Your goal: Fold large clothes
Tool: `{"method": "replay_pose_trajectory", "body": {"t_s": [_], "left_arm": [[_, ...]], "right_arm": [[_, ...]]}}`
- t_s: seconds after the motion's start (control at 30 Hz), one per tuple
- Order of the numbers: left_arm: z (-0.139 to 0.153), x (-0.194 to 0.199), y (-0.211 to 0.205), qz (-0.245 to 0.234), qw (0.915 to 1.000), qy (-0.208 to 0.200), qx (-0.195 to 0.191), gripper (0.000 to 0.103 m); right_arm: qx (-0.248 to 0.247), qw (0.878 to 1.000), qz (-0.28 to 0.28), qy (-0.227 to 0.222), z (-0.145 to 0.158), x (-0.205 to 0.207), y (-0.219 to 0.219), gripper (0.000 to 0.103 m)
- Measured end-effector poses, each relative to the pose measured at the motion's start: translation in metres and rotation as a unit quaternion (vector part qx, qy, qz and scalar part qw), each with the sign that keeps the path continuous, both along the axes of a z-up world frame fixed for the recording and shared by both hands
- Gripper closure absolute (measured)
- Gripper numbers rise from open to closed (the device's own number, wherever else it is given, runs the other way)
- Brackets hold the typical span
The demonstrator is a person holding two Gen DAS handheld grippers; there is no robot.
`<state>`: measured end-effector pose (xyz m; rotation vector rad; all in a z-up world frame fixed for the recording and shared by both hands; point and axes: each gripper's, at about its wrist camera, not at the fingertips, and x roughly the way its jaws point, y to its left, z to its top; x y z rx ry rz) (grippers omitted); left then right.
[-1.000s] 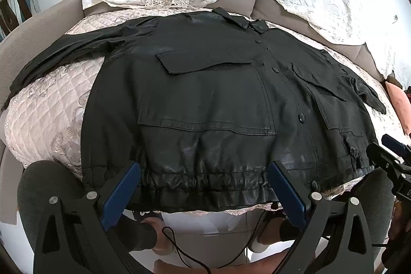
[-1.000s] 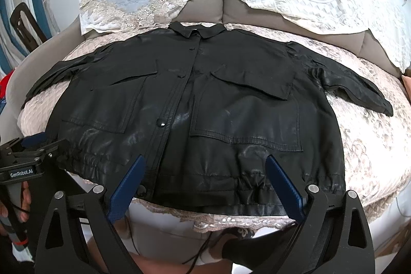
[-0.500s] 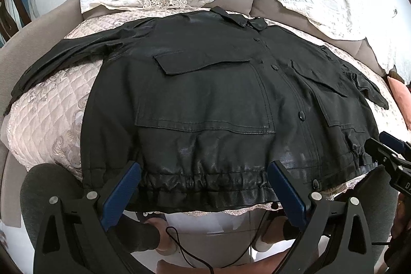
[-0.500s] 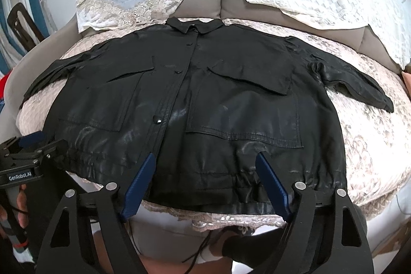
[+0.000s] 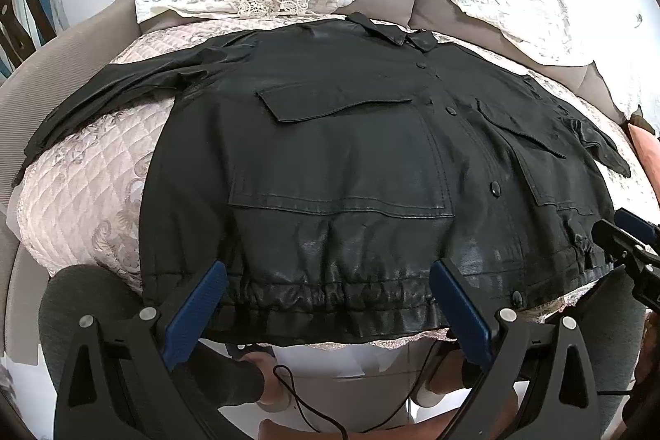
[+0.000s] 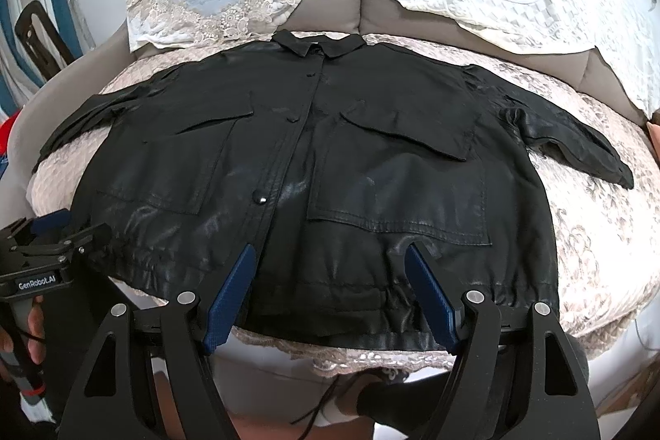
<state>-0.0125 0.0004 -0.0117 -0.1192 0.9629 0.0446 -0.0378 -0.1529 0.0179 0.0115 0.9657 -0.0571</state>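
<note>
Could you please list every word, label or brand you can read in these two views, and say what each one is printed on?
"GenRobot.AI": white lettering on the black body of the left gripper, seen at the left edge of the right wrist view.
The black jacket shows no readable label or print in either view.
No other text is visible.

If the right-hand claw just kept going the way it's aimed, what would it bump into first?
Most likely the black jacket: the right gripper points down at its gathered hem, which lies between the spread blue fingers. Depth is unclear, so they may already touch it.
</note>
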Motion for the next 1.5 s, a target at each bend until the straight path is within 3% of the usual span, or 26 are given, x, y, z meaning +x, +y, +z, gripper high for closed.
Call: {"method": "replay_pose_trajectory", "body": {"t_s": [0.7, 1.03, 1.17, 1.33, 1.5], "left_arm": [[0.01, 0.021, 0.041, 0.04, 0.9988, -0.023, 0.014, 0.004], [0.021, 0.046, 0.107, 0.1, 0.994, -0.041, 0.017, 0.004], [0.032, 0.06, 0.157, 0.146, 0.9871, -0.058, 0.03, 0.004], [0.032, 0.072, 0.233, 0.221, 0.9725, -0.066, 0.034, 0.004], [0.011, 0.07, 0.302, 0.295, 0.9539, -0.056, -0.007, 0.004]], "right_arm": [[0.017, 0.999, 0.038, 0.019, -0.007, 0.033, 0.023, 0.028], [0.012, 0.998, 0.062, 0.022, -0.01, 0.068, 0.044, 0.028], [0.012, 0.997, 0.071, 0.022, -0.012, 0.082, 0.053, 0.028], [0.012, 0.996, 0.078, 0.029, -0.018, 0.094, 0.062, 0.028], [0.01, 0.996, 0.08, 0.042, -0.027, 0.105, 0.067, 0.028]]}}
